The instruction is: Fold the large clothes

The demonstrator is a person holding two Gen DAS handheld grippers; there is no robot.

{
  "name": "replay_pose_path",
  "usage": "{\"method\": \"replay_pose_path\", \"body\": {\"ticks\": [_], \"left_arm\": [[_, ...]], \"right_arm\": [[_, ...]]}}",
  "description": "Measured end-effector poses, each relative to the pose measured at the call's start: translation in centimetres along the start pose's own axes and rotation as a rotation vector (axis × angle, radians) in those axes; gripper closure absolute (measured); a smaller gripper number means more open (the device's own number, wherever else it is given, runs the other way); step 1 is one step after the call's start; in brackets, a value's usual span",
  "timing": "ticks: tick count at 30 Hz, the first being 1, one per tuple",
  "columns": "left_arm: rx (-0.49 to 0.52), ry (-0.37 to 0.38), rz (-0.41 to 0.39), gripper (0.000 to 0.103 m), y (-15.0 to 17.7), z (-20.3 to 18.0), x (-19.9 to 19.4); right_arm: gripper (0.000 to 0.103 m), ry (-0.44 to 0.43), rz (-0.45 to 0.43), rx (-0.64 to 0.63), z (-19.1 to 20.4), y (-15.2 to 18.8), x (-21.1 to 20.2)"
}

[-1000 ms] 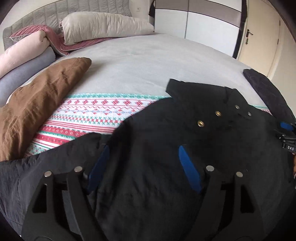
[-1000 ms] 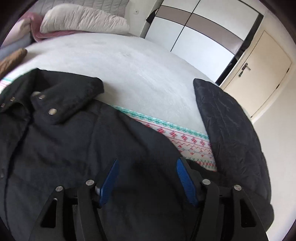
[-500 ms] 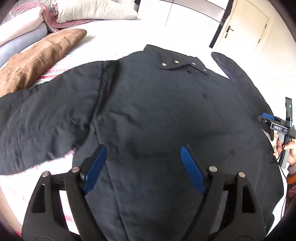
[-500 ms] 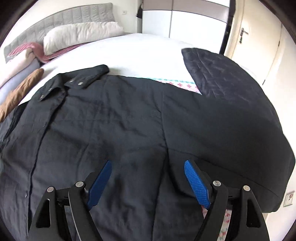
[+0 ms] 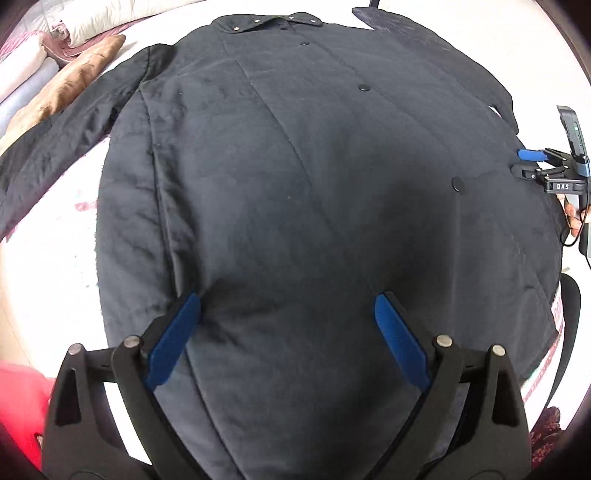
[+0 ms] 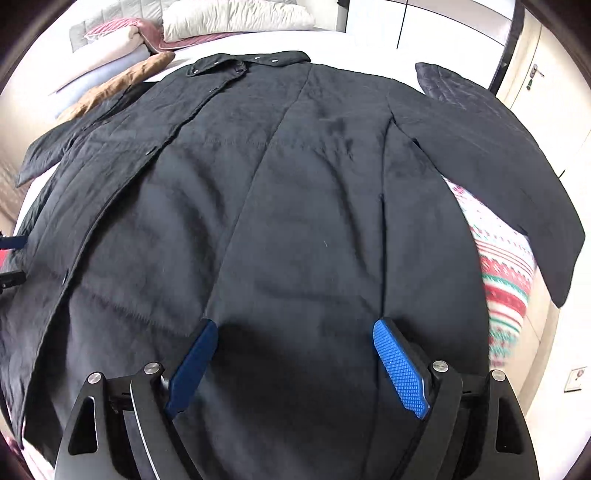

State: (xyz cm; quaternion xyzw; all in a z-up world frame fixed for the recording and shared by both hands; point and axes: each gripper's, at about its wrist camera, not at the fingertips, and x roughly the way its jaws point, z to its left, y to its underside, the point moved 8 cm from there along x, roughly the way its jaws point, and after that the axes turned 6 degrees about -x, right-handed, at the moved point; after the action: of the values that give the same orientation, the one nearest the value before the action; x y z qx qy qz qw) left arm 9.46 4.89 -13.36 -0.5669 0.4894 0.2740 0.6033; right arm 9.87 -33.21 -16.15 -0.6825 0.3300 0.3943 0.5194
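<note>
Across the bed (image 6: 506, 273) the black coat (image 5: 295, 177) now lies flat, filling both frames where only its collar end showed before; left gripper (image 5: 286, 343) and right gripper (image 6: 295, 365) hover over its hem, jaws opening, nothing between them, so spreading looks done and folding can start

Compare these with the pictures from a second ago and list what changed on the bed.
Both grippers pulled back from the collar end toward the hem, so the whole black coat now shows, spread flat. The left gripper and right gripper are opening wider, with nothing pinched between the pads. Unchanged: the coat lies buttoned with sleeves out, and the brown pillow and pillows stay at the head of the bed.
</note>
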Motion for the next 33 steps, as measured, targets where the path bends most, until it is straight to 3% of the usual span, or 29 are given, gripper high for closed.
{"method": "replay_pose_path", "body": {"ticks": [6,13,19,24,28,33], "left_arm": [[-0.123,-0.013,-0.081,0.007,2.5,2.0,-4.2],[-0.2,0.074,-0.099,0.007,3.2,-1.8,-4.3],[-0.316,0.103,-0.152,0.007,1.9,-4.1,-5.0],[-0.289,0.151,-0.104,0.006,0.5,-6.1,-4.1],[-0.271,0.153,-0.071,0.006,-0.9,-7.3,-3.3],[-0.35,0.165,0.041,0.006,-3.0,-6.5,-1.5]], "right_arm": [[0.015,0.02,-0.106,0.103,-2.4,3.5,-5.5],[0.015,-0.056,-0.1,0.249,-3.2,6.7,-6.1],[0.015,-0.066,-0.117,0.299,-5.2,6.4,-6.5],[0.015,-0.092,-0.184,0.395,-9.2,4.8,-6.3],[0.014,-0.157,-0.262,0.583,-14.2,3.1,-5.2],[0.014,-0.253,-0.322,0.84,-20.0,1.0,-2.3]]}}
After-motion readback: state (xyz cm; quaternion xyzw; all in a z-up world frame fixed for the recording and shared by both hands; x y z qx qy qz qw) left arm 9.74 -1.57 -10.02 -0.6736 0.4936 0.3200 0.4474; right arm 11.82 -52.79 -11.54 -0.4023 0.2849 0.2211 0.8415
